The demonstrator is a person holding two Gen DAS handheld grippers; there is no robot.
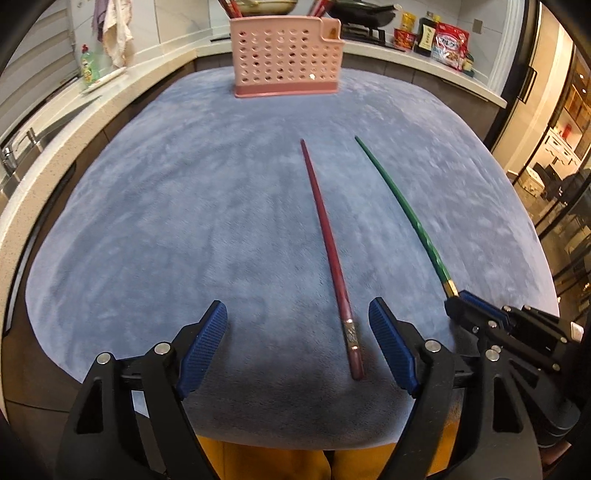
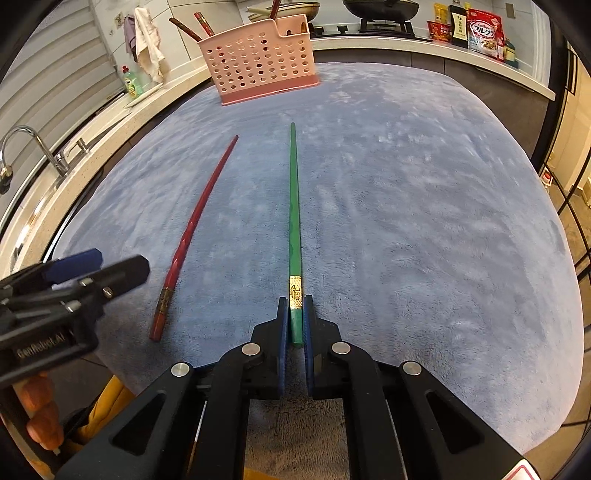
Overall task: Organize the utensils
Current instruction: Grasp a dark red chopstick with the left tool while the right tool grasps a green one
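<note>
A red chopstick (image 1: 328,251) lies on the blue cloth (image 1: 184,206), its thick end between the wide-apart fingers of my left gripper (image 1: 295,317), closer to the right pad, untouched. My left gripper is open. A green chopstick (image 2: 294,206) points away toward the pink perforated utensil holder (image 2: 258,62); my right gripper (image 2: 294,306) is shut on its thick gold-banded end. In the left wrist view the green chopstick (image 1: 402,206) runs to the right gripper (image 1: 465,299) at lower right. The red chopstick (image 2: 192,236) and the left gripper (image 2: 110,266) show at left in the right wrist view.
The pink holder (image 1: 286,59) stands at the cloth's far edge with several chopsticks in it. Behind it a counter carries a stove with a pan (image 1: 364,14) and food packets (image 1: 448,44). A sink with a tap (image 2: 33,147) and a dish soap bottle (image 2: 131,81) are at left.
</note>
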